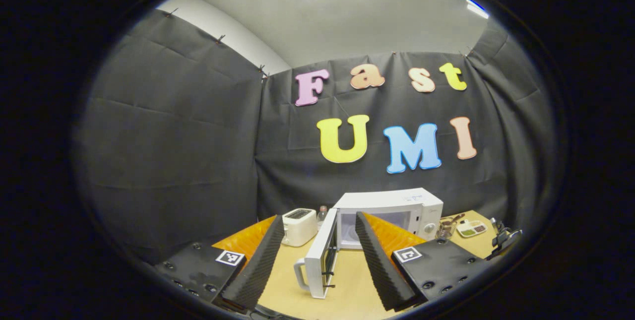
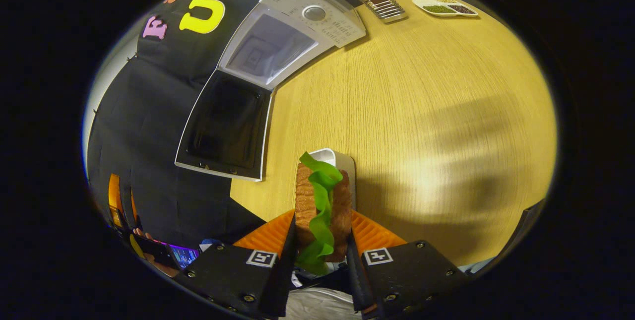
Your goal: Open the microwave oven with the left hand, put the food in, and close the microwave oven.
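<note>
Black cloth walls close off the booth behind a pale wooden table (image 2: 421, 106). On the table, in the left gripper view, a white box-shaped microwave oven (image 1: 392, 216) stands at about 1 o'clock from the left gripper (image 1: 317, 265), its door (image 1: 320, 258) swung wide open toward the camera with the white handle at the near edge. That gripper's fingers are spread apart and grasp nothing; the open door shows between them, farther off, not touching either. A white toaster (image 1: 299, 226) sits at 11 o'clock, just beside the oven, and a small white tray of beans (image 1: 471, 228) lies at 2 o'clock.

In the right gripper view, the right gripper (image 2: 321, 255) is clenched on a brown sandwich with green lettuce (image 2: 322, 206), both fingers pressing its flanks, the sandwich standing on edge and reaching forward past the tips. A white rectangular dish (image 2: 342, 161) lies under it. The oven is at 11 o'clock, well apart from the sandwich.
</note>
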The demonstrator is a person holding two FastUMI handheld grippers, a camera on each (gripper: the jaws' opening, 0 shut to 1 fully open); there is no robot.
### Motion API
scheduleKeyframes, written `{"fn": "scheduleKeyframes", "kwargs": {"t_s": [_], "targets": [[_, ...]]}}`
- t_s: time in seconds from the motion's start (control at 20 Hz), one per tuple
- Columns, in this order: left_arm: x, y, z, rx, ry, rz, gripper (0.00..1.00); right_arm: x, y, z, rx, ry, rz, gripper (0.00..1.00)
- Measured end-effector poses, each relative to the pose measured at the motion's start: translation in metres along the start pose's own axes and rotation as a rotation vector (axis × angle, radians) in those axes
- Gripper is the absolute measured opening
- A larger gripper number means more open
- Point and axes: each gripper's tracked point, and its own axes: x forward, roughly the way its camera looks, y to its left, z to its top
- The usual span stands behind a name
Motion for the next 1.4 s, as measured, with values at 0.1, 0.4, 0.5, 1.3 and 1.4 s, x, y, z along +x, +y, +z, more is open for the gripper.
{"fn": "scheduleKeyframes", "kwargs": {"t_s": [0.1, 0.4, 0.5, 1.3, 1.4], "targets": [[-0.002, -0.001, 0.001, 0.011, -0.004, 0.003, 0.95, -0.001, 0.000, -0.003, -0.048, -0.003, -0.017, 0.35], [0.016, -0.008, 0.007, -0.004, -0.029, -0.042, 0.95, -0.021, 0.019, 0.026, -0.042, -0.099, -0.011, 0.35], [0.030, -0.009, 0.004, -0.028, -0.031, -0.068, 0.96, -0.026, 0.032, 0.040, -0.047, -0.156, -0.011, 0.35], [0.166, 0.093, 0.017, -0.061, -0.104, -0.190, 0.94, 0.046, 0.146, 0.166, 0.068, -0.557, 0.028, 0.34], [0.177, 0.112, 0.010, -0.043, -0.098, -0.186, 0.94, 0.061, 0.153, 0.178, 0.078, -0.594, 0.031, 0.35]]}}
